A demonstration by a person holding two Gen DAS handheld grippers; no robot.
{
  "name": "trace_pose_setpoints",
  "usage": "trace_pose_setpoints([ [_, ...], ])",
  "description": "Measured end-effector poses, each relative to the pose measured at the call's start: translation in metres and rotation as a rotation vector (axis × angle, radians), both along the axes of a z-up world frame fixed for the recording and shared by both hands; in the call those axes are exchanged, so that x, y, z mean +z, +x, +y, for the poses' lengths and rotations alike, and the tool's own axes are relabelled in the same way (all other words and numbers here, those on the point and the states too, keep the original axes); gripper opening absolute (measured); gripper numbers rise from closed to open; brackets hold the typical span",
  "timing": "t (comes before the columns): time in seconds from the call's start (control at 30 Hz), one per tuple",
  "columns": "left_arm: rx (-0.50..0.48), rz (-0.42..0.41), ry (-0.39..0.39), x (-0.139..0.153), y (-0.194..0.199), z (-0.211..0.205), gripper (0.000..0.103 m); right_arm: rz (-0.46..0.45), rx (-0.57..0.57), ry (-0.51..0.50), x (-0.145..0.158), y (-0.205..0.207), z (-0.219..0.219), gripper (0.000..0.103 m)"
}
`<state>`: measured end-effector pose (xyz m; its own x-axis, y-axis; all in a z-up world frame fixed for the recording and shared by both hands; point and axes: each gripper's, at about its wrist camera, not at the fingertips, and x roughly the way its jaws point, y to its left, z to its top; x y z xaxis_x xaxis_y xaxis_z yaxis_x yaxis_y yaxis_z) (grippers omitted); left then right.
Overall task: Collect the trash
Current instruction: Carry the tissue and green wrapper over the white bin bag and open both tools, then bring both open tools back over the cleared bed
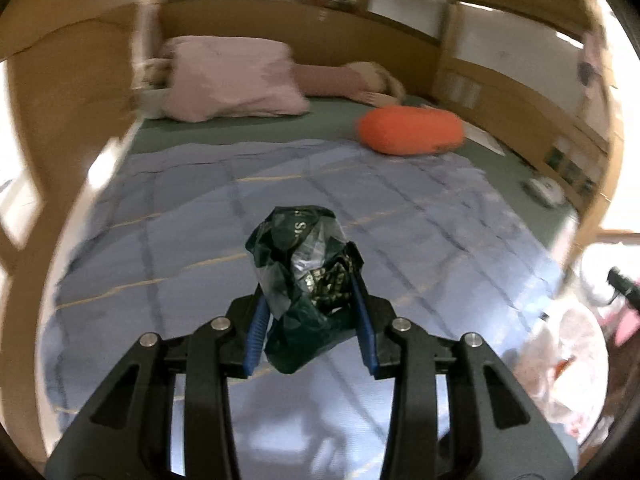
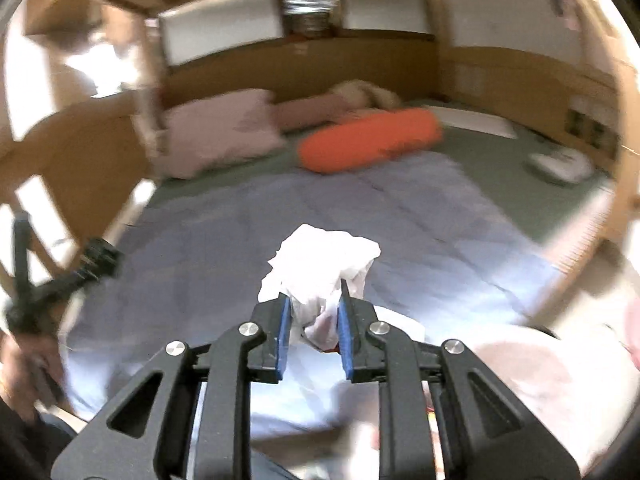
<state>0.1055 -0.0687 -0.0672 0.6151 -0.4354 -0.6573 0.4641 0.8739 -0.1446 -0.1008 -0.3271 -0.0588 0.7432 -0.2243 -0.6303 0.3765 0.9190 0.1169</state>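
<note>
My left gripper (image 1: pixel 310 312) is shut on a crumpled dark green plastic wrapper (image 1: pixel 308 276) and holds it above the blue quilt (image 1: pixel 200 248) on the bed. My right gripper (image 2: pixel 314 320) is shut on a crumpled white tissue or plastic wad (image 2: pixel 320 268), also held above the quilt (image 2: pixel 200 260). The left gripper (image 2: pixel 48 284) shows at the left edge of the right wrist view, held by a hand. A white plastic bag (image 1: pixel 560 364) lies at the lower right of the left wrist view, and it also shows in the right wrist view (image 2: pixel 540 380).
An orange bolster cushion (image 1: pixel 412 130) and a pink pillow (image 1: pixel 232 76) lie at the bed's head. A white device (image 1: pixel 544 190) sits on the green sheet by the wooden wall. Wooden panels enclose the bed on three sides.
</note>
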Motion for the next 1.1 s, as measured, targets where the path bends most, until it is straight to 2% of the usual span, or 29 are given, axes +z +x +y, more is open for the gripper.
trace_pose_setpoints([
  [0.07, -0.106, 0.006, 0.001, 0.005, -0.013, -0.031, 0.039, 0.041, -0.058, -0.006, -0.011, -0.021, -0.015, 0.024],
  [0.1, -0.188, 0.010, 0.007, 0.007, -0.024, -0.055, 0.039, 0.076, -0.109, -0.009, -0.021, -0.037, -0.028, 0.030],
  [0.13, -0.267, 0.012, 0.017, 0.010, -0.037, -0.079, 0.039, 0.093, -0.136, -0.007, -0.025, -0.043, -0.034, 0.040],
  [0.17, -0.333, 0.017, 0.026, 0.011, -0.047, -0.098, 0.039, 0.108, -0.164, 0.000, -0.028, -0.051, -0.041, 0.044],
  [0.2, -0.410, 0.028, 0.032, 0.013, -0.060, -0.120, 0.039, 0.109, -0.212, 0.019, -0.026, -0.062, -0.051, 0.053],
  [0.23, -0.508, 0.051, 0.035, 0.014, -0.077, -0.146, 0.039, 0.093, -0.238, 0.022, -0.022, -0.069, -0.057, 0.062],
  [0.27, -0.613, 0.079, 0.033, 0.015, -0.097, -0.174, 0.039, 0.065, -0.267, 0.019, -0.015, -0.077, -0.061, 0.067],
  [0.33, -0.782, 0.144, 0.035, 0.012, -0.131, -0.216, 0.040, -0.045, -0.344, -0.023, 0.012, -0.096, -0.066, 0.084],
  [0.37, -0.876, 0.196, 0.046, 0.008, -0.152, -0.238, 0.045, -0.103, -0.375, -0.047, 0.027, -0.105, -0.067, 0.088],
  [0.4, -0.966, 0.251, 0.067, 0.002, -0.172, -0.259, 0.058, -0.132, -0.389, -0.058, 0.033, -0.112, -0.068, 0.092],
  [0.43, -1.010, 0.270, 0.086, -0.001, -0.184, -0.270, 0.069, -0.178, -0.403, -0.071, 0.048, -0.119, -0.068, 0.093],
  [0.47, -1.039, 0.266, 0.105, -0.003, -0.197, -0.280, 0.090, -0.206, -0.405, -0.075, 0.058, -0.122, -0.067, 0.093],
  [0.5, -1.031, 0.243, 0.109, -0.004, -0.202, -0.282, 0.095, -0.218, -0.405, -0.076, 0.062, -0.123, -0.066, 0.094],
  [0.57, -0.980, 0.236, 0.089, -0.001, -0.195, -0.277, 0.095, -0.248, -0.386, -0.075, 0.072, -0.126, -0.061, 0.094],
  [0.63, -0.908, 0.253, 0.043, 0.005, -0.169, -0.258, 0.095, -0.259, -0.365, -0.075, 0.074, -0.123, -0.058, 0.096],
  [0.67, -0.840, 0.241, 0.024, 0.009, -0.149, -0.242, 0.096, -0.259, -0.349, -0.072, 0.073, -0.120, -0.057, 0.096],
  [0.8, -0.530, 0.142, -0.001, 0.028, -0.066, -0.162, 0.099, -0.252, -0.275, -0.042, 0.072, -0.088, -0.052, 0.096],
  [0.9, -0.170, 0.026, 0.039, 0.035, -0.002, -0.076, 0.099, -0.233, -0.181, 0.007, 0.070, -0.042, -0.034, 0.096],
  [1.0, 0.113, -0.017, 0.087, 0.029, 0.038, -0.003, 0.099, -0.202, -0.017, 0.028, 0.065, 0.023, 0.011, 0.096],
  [1.1, 0.303, -0.042, 0.121, 0.016, 0.057, 0.049, 0.099, -0.168, 0.121, 0.009, 0.060, 0.078, 0.064, 0.096],
])
